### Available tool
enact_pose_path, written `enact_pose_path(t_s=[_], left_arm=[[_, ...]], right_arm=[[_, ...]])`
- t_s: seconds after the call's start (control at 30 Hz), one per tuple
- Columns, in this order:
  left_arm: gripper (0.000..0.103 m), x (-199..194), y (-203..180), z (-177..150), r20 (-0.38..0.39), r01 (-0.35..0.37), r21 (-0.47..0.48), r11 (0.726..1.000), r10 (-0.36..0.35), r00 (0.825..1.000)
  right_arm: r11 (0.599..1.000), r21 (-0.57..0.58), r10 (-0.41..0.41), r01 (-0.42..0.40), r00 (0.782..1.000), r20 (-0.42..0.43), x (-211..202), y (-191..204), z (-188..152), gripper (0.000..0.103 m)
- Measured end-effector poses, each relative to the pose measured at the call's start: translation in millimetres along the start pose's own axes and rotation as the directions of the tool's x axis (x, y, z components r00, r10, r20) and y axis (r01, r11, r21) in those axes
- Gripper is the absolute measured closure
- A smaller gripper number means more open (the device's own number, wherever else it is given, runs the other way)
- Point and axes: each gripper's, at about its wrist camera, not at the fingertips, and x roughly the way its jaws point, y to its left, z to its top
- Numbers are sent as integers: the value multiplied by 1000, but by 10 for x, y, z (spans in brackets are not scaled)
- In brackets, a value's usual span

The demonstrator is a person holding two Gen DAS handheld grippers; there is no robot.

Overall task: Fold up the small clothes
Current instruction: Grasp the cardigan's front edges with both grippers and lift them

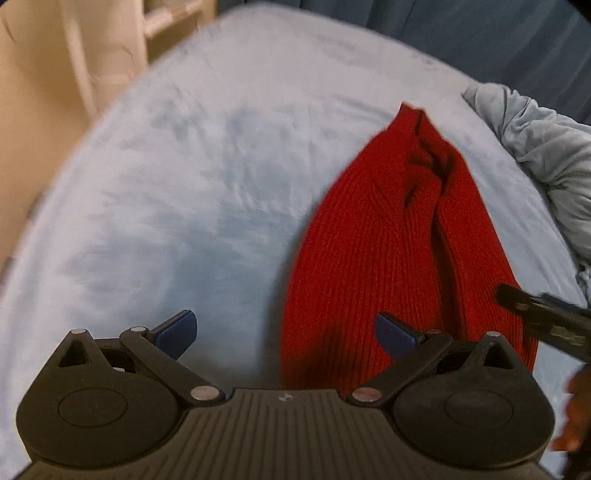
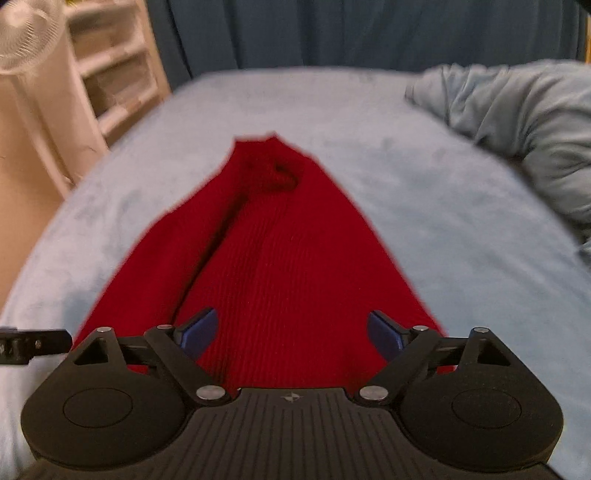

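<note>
A red knit garment [image 1: 399,251] lies on the light blue bed cover [image 1: 184,203], folded lengthwise into a long narrow shape with a seam down its middle. My left gripper [image 1: 286,332] is open and empty, above the garment's near left edge, its right finger over the red knit. In the right wrist view the garment [image 2: 280,251] stretches away from my right gripper [image 2: 291,332], which is open and empty over the garment's near end. The right gripper's tip shows at the right edge of the left wrist view [image 1: 543,314].
A crumpled pale blue blanket [image 2: 517,122] lies at the bed's far right. White shelves [image 2: 110,74] and a white fan [image 2: 26,37] stand left of the bed. A dark blue curtain [image 2: 369,33] hangs behind. Bare bed cover [image 2: 461,221] lies right of the garment.
</note>
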Motion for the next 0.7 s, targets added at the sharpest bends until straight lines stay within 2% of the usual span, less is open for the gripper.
enact_pose_path(t_s=[0.13,0.17,0.2,0.23,0.27,0.3,0.37,0.43,0.5,0.57,0.63,0.7], left_arm=[[1,530,-43,231,-103,10,-24,1000,-12,995],[3,605,-59,265,-107,22,-28,999,-25,994],[11,630,-82,290,-91,30,-24,999,-32,995],[55,589,-111,297,-54,43,-8,999,-43,998],[94,522,-134,319,-22,50,15,999,-50,999],[96,446,-151,351,-2,27,28,999,-27,1000],[96,192,-143,369,100,-36,78,996,28,995],[96,-120,-83,374,187,-104,129,986,79,979],[96,-454,68,366,230,-144,145,979,109,967],[96,-815,219,289,272,-204,149,968,158,949],[96,-1204,326,154,347,-283,155,947,216,912],[96,-1688,479,-33,420,-314,124,941,237,876]], right_arm=[[999,24,-23,25,997,-71,621,98,66,15],[999,26,-43,46,995,-90,741,113,81,20],[998,23,-62,64,992,-106,821,121,78,46],[997,0,-75,75,991,-110,865,131,83,59],[999,-31,-44,41,993,-110,847,145,103,88],[999,-40,-12,8,994,-104,791,156,136,96],[989,-100,-113,109,993,-29,481,155,190,96],[972,-159,-163,172,984,68,74,29,233,97],[926,-225,-265,304,946,186,-449,-164,257,97],[872,-246,-350,423,890,293,-968,-374,253,97],[865,-210,-364,456,858,362,-1535,-616,227,97],[853,-186,-368,487,815,447,-2165,-718,113,97]])
